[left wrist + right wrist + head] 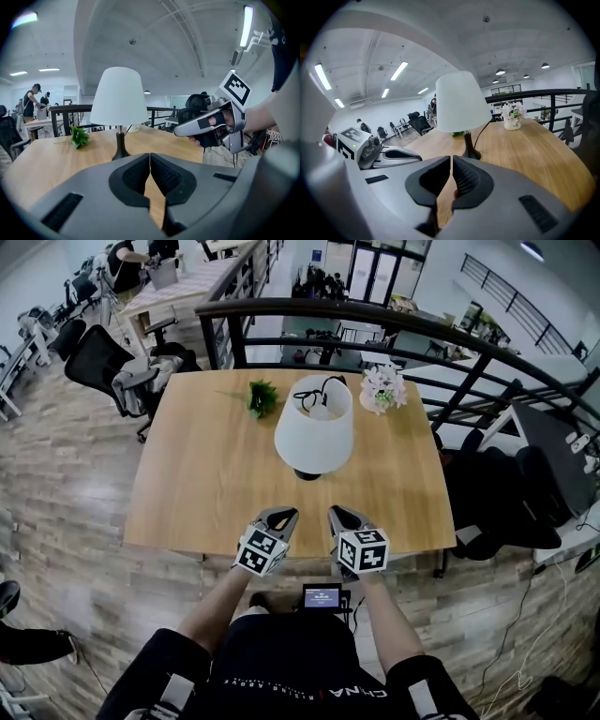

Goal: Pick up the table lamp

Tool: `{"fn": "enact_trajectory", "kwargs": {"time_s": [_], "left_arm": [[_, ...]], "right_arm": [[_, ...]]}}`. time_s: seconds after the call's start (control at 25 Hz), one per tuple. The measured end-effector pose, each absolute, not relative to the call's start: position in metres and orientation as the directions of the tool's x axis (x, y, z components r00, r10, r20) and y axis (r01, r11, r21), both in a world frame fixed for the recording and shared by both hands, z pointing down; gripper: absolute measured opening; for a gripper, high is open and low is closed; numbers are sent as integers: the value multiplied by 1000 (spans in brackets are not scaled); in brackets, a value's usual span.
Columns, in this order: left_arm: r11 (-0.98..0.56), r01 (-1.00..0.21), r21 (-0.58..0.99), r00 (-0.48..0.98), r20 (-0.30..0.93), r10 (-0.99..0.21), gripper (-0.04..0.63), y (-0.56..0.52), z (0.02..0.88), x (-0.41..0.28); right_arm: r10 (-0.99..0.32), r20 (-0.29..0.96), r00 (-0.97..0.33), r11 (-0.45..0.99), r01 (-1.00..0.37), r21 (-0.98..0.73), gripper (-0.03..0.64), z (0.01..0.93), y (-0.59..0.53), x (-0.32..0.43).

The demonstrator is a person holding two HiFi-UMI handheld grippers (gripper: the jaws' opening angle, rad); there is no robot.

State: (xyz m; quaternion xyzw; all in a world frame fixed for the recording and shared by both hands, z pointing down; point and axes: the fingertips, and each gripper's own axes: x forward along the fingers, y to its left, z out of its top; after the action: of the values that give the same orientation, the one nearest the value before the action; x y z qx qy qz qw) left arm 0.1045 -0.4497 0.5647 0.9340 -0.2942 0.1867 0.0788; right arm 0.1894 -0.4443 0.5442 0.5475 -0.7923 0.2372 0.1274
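Note:
The table lamp (314,435) has a white shade, a dark stem and a dark round base, and stands upright in the middle of the wooden table (206,484). It also shows in the left gripper view as the lamp (119,98) and in the right gripper view as the lamp (461,105), with its black cord trailing back. My left gripper (279,516) and right gripper (337,514) hover side by side over the table's near edge, short of the lamp. Both are shut with nothing between the pads (149,176) (452,180).
A small green plant (262,397) lies left of the lamp and a white pot of pale flowers (383,388) stands at its right. A black railing (375,320) runs behind the table. Office chairs (117,367) stand off the far left corner. A person stands at distant desks.

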Motion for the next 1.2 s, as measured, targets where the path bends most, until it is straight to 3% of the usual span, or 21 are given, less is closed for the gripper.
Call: {"fn": "enact_trajectory", "kwargs": {"time_s": [0.64,1.2], "left_arm": [[-839,-545,7,781,368,-504,20,-477,548,91],[-827,-562,-12,774,346,-530,20,-486,532,96]], "right_arm": [[-838,428,-338,272,-939,-210,41,522,-472,173],[-826,409,-388,309,-918,-248,41,531,-477,174]]}}
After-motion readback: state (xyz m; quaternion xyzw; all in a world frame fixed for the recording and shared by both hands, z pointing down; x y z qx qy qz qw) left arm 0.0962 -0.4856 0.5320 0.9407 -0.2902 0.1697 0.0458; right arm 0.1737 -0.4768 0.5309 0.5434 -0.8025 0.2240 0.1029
